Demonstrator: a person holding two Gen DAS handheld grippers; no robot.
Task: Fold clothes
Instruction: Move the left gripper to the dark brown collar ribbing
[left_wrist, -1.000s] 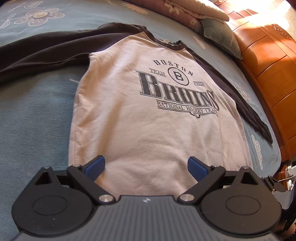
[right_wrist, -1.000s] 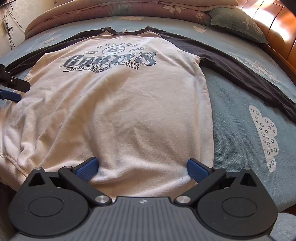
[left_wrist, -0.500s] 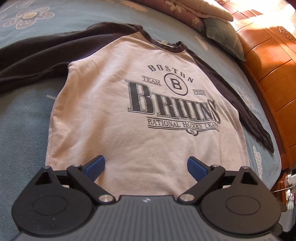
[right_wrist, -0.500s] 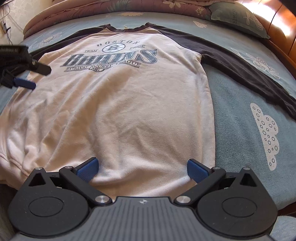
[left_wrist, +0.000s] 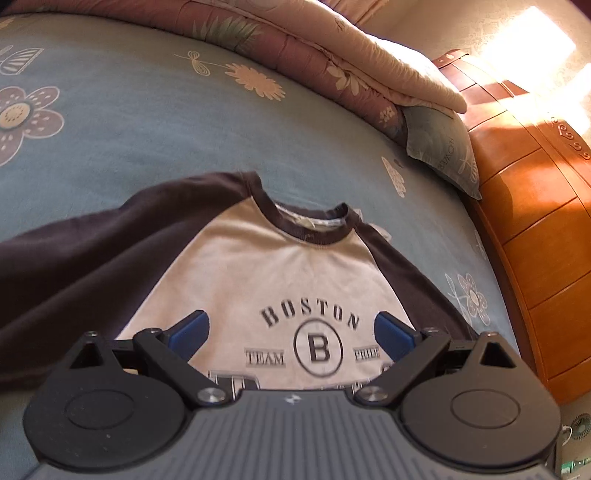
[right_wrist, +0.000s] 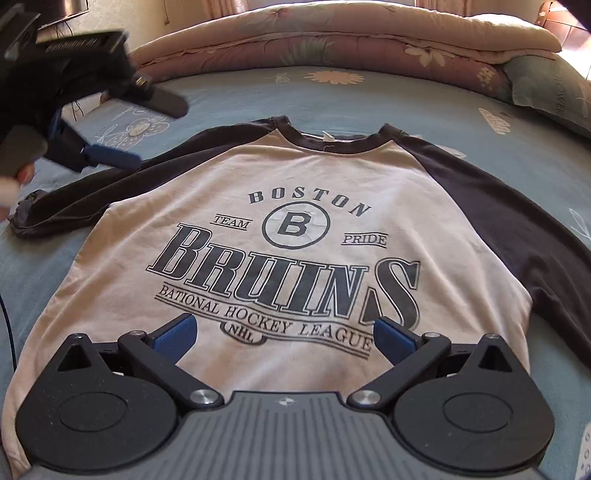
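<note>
We find shirt (right_wrist: 280, 236) flat, face up on bed (left_wrist: 110, 122); left gripper (left_wrist: 291, 332), right gripper (right_wrist: 284, 332) fingers apart, empty; we advise pinching sleeve cleanly

1. The left gripper (left_wrist: 291, 326) has been carried from the hem of the shirt (left_wrist: 288, 280) up over its chest, toward the head edge of the bed (left_wrist: 147, 122); only the collar (left_wrist: 310, 230) and the upper lettering are now framed between its spread fingers.
2. The right gripper (right_wrist: 282, 330) has been advanced from the hem to the lower lines of the print.
3. In the right wrist view, the left gripper (right_wrist: 122, 129) is now seen raised above the dark sleeve (right_wrist: 99, 188), nearer the collar.
</note>
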